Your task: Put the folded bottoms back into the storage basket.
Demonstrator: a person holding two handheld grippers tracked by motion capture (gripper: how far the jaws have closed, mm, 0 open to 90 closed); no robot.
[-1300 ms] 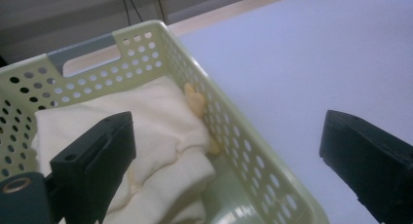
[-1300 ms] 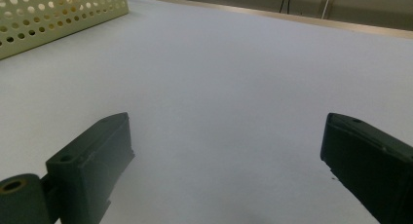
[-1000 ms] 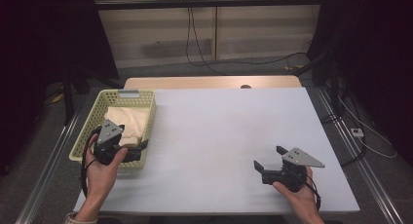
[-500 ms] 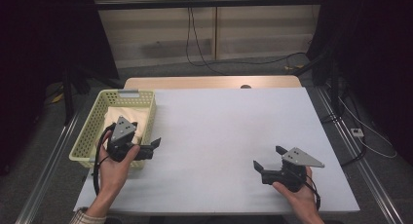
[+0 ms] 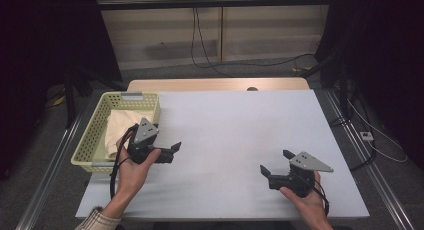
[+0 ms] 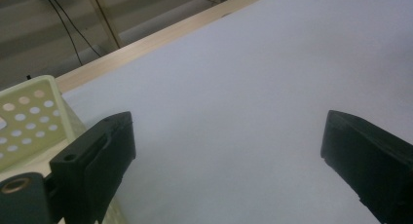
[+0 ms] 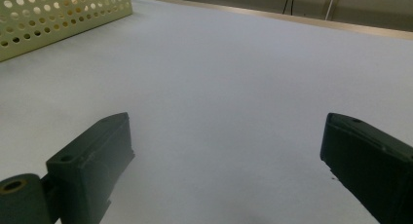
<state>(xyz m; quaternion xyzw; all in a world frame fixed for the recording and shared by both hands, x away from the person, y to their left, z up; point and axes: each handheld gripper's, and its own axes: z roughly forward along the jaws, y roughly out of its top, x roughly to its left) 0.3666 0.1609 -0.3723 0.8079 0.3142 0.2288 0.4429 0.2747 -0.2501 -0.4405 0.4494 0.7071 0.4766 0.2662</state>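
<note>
Where perforated plastic basket stands, folded cloth lies.

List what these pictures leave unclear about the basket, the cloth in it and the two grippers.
- Cloth: high view, its near part is hidden behind the left gripper and the hand; what kind of cloth it is cannot be told.
- Basket: left gripper view, cut off by the left edge, contents unseen; right gripper view, just a wall at the top edge.
- Right gripper: high view, too small to show the jaw pads.
</note>
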